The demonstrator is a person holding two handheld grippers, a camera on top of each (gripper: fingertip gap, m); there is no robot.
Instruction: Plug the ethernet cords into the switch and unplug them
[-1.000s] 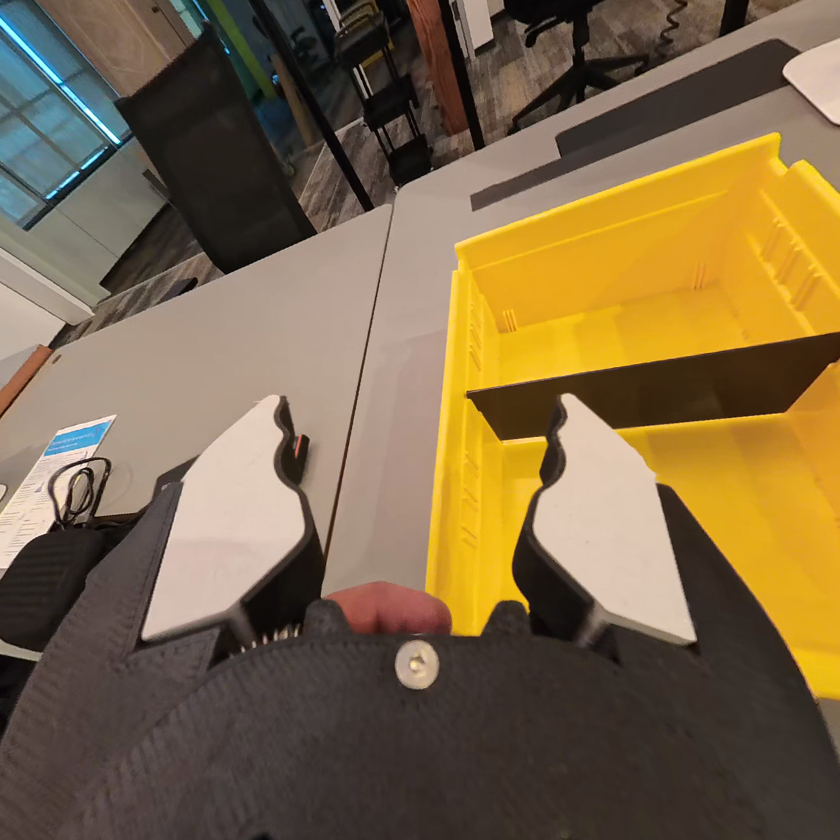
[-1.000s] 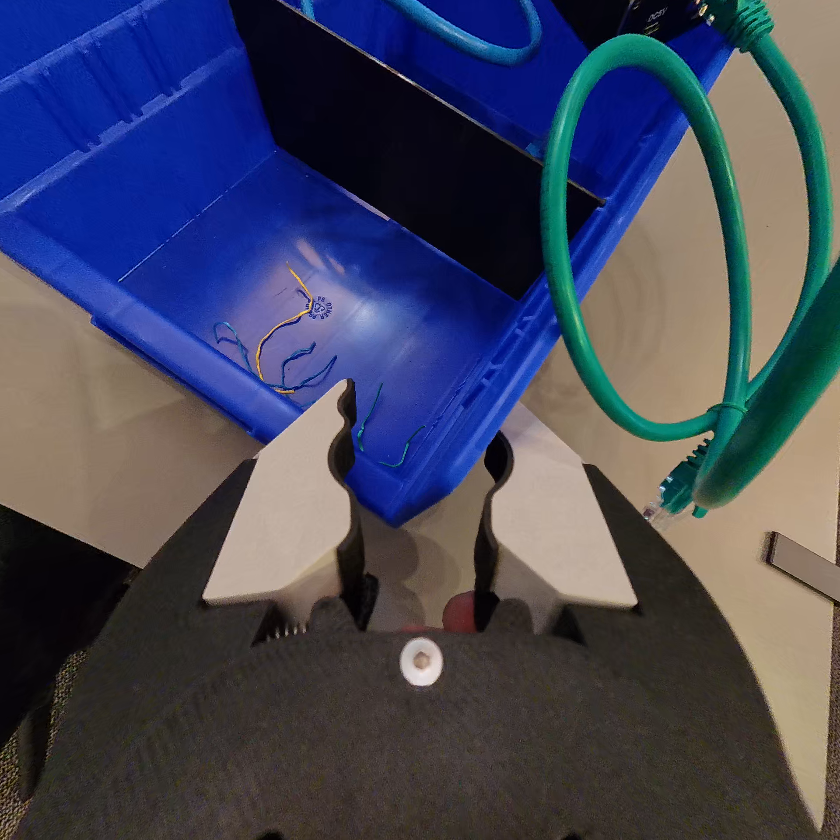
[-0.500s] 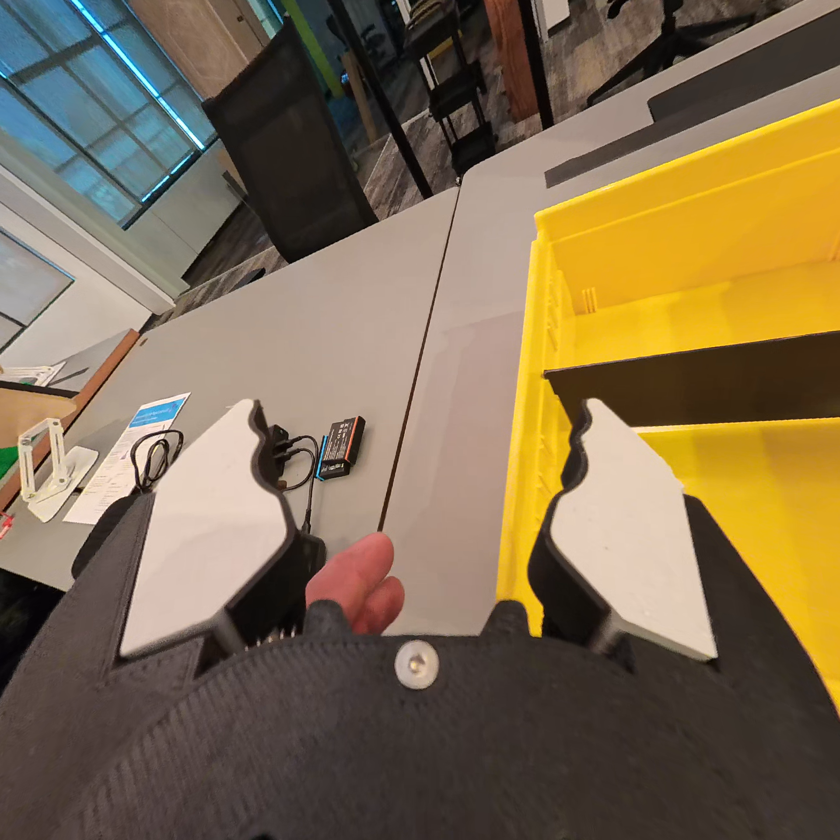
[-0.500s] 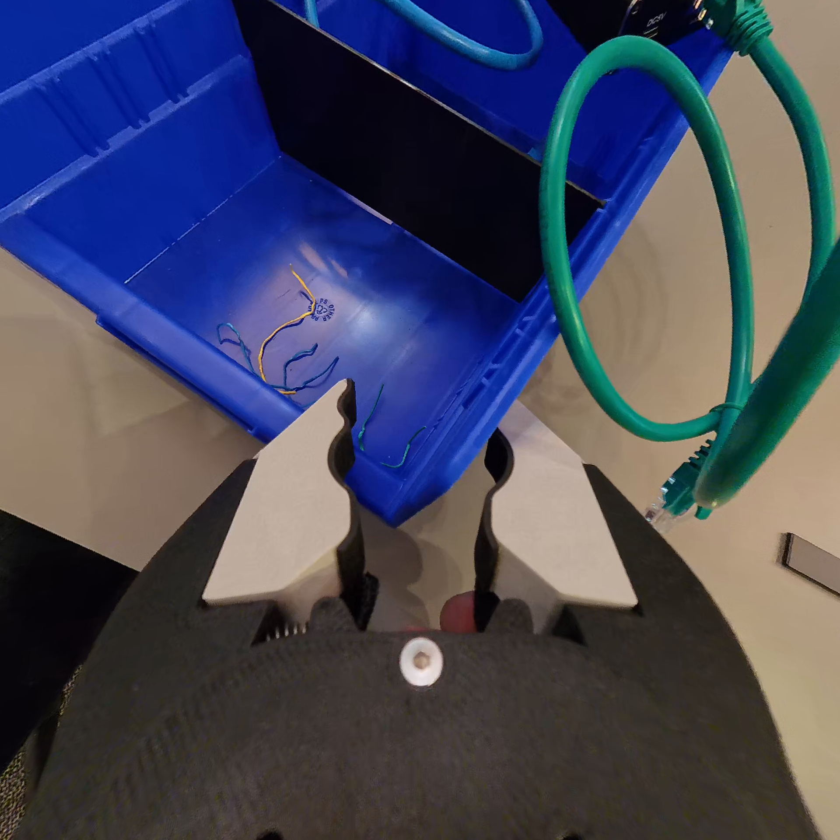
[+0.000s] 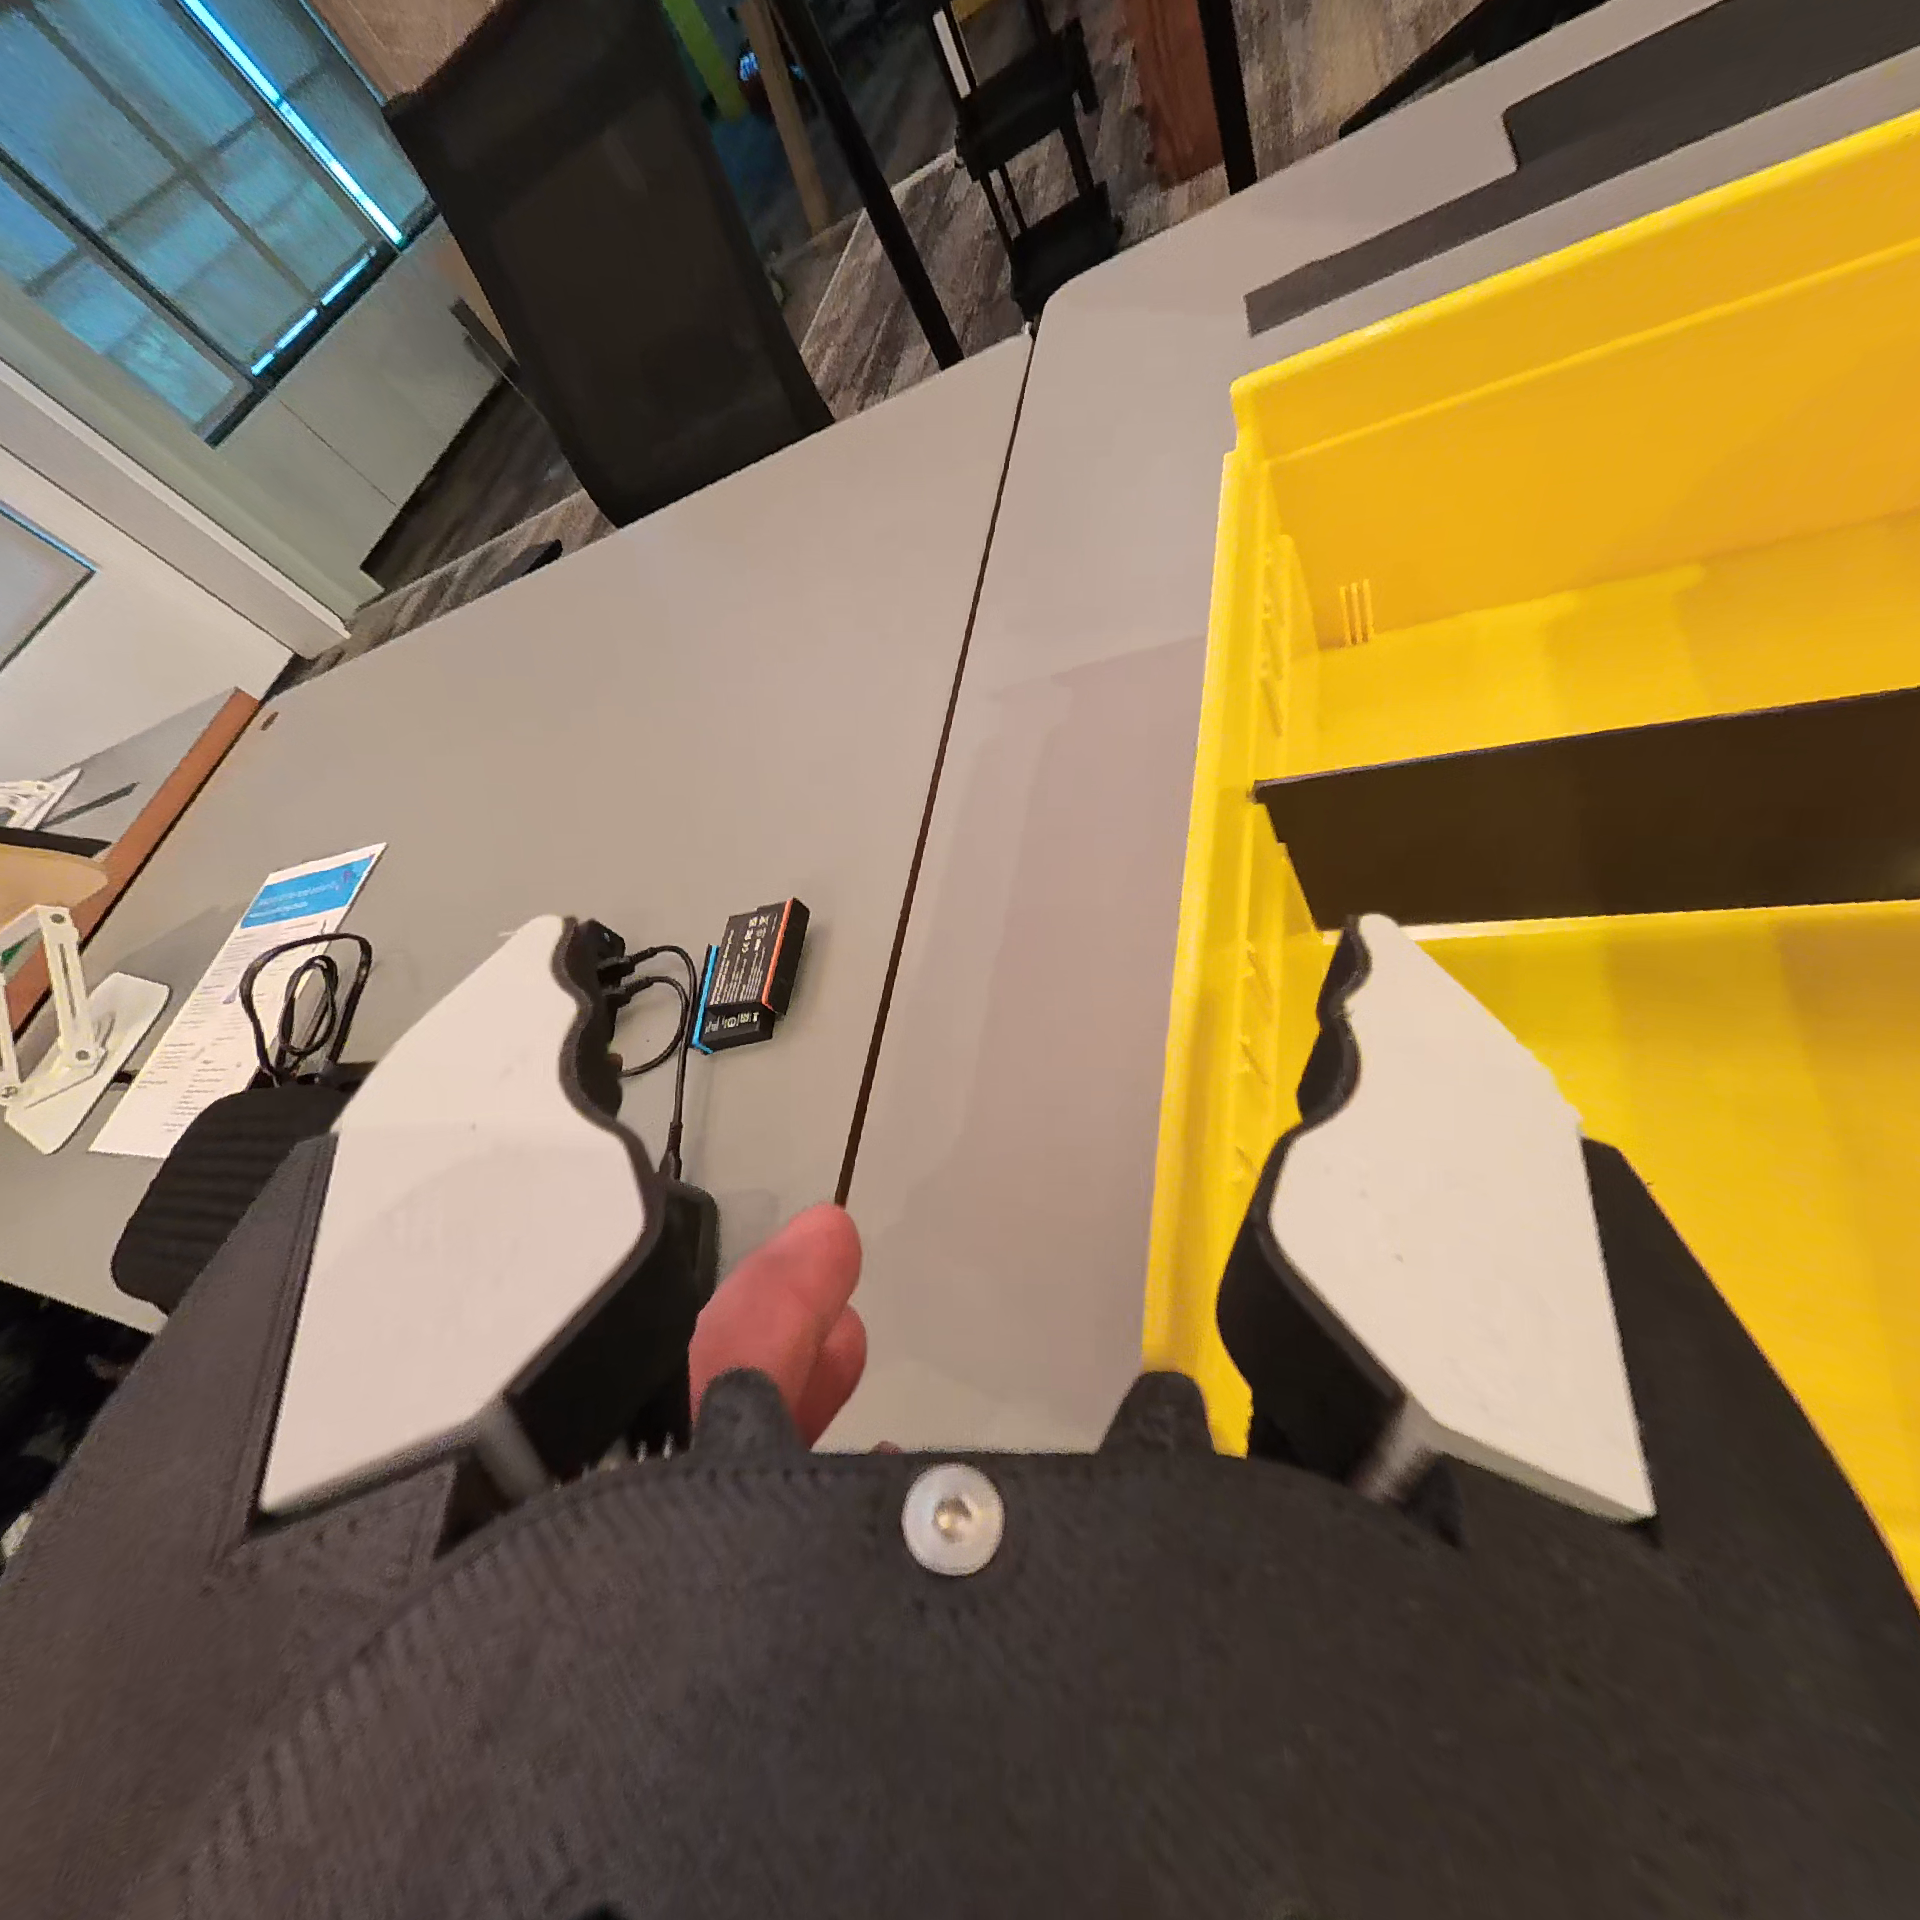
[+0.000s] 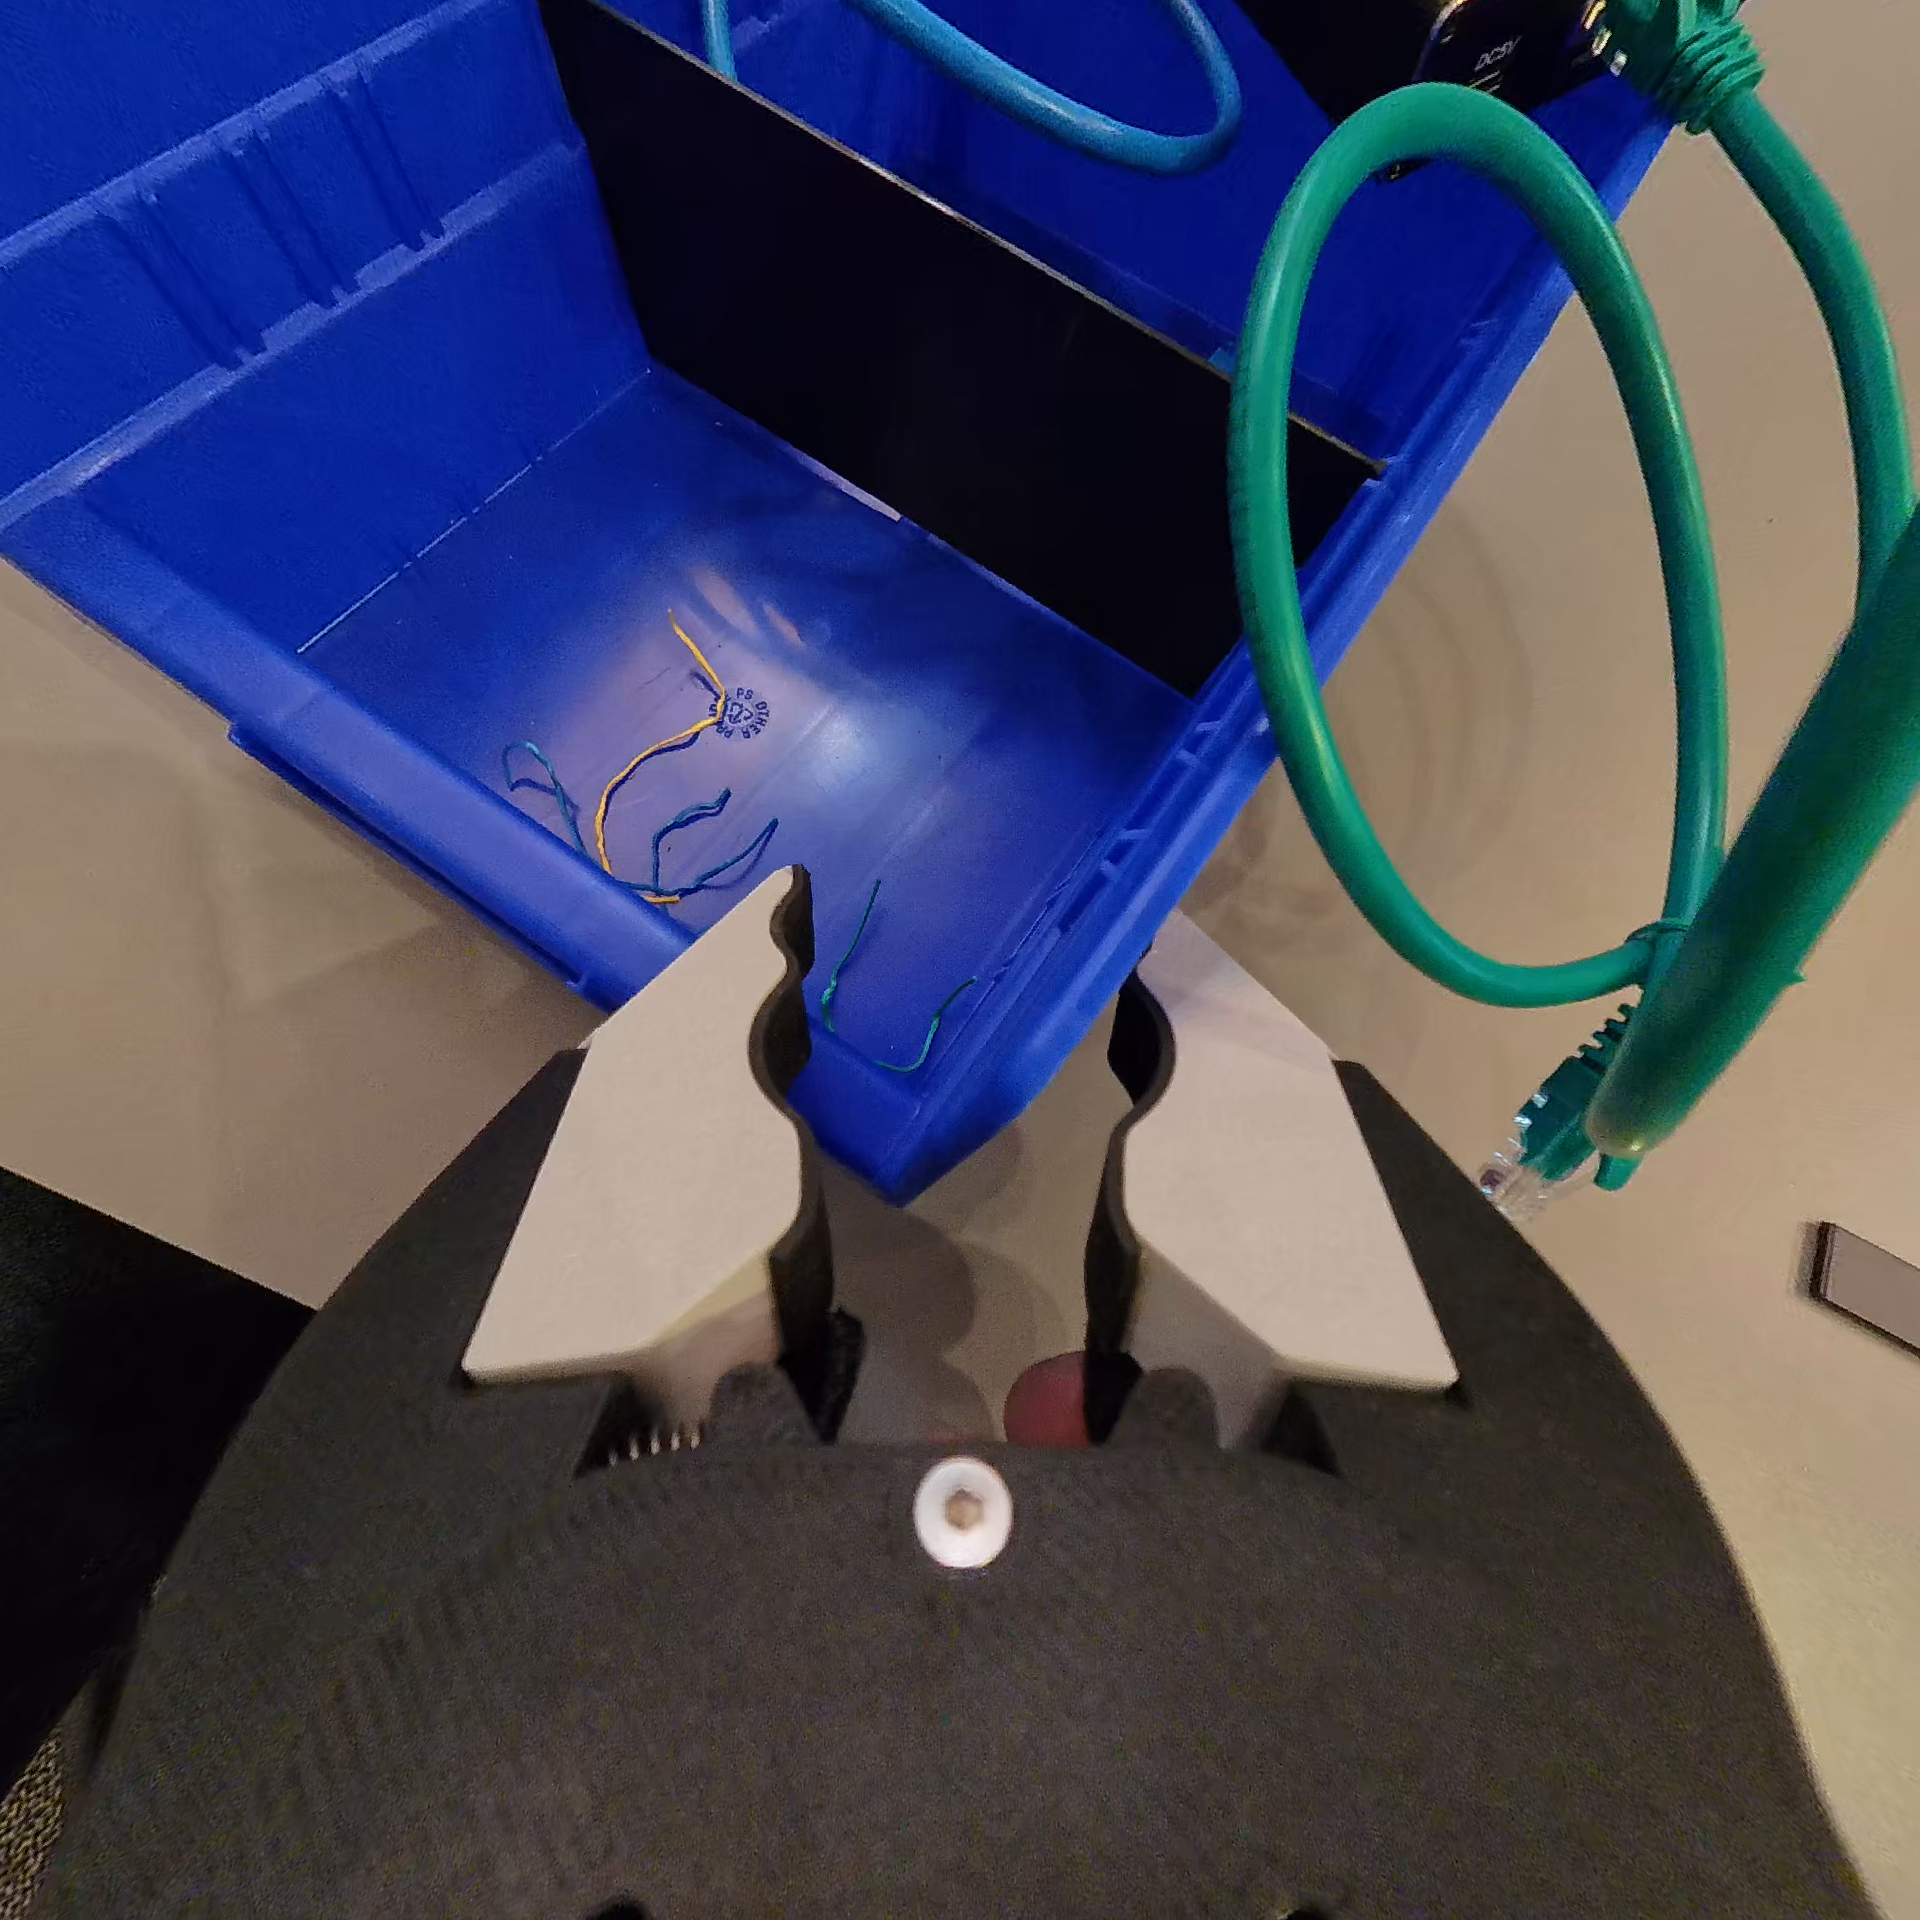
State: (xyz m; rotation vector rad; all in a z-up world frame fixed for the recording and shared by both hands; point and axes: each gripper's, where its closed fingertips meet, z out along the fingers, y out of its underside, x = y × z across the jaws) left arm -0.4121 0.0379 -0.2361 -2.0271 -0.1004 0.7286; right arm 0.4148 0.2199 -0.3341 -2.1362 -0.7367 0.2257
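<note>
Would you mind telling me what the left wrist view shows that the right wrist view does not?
Only the left wrist view shows the yellow bin, a small black battery and a printed sheet. Only the right wrist view shows the blue bin with loose wire scraps, the green ethernet cord and a light blue cord. Both show a black divider in their bin, pale tabletop, and open jaws holding nothing.

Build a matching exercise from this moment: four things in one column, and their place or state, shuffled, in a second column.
Things:
1. green ethernet cord
2. light blue cord
3. thin wire scraps
4. left gripper

Place or state:
A. on the floor of the blue bin's near compartment
B. looped over the blue bin's right wall
C. open, holding nothing
D. beyond the black divider

Pairs: 1-B, 2-D, 3-A, 4-C
</note>
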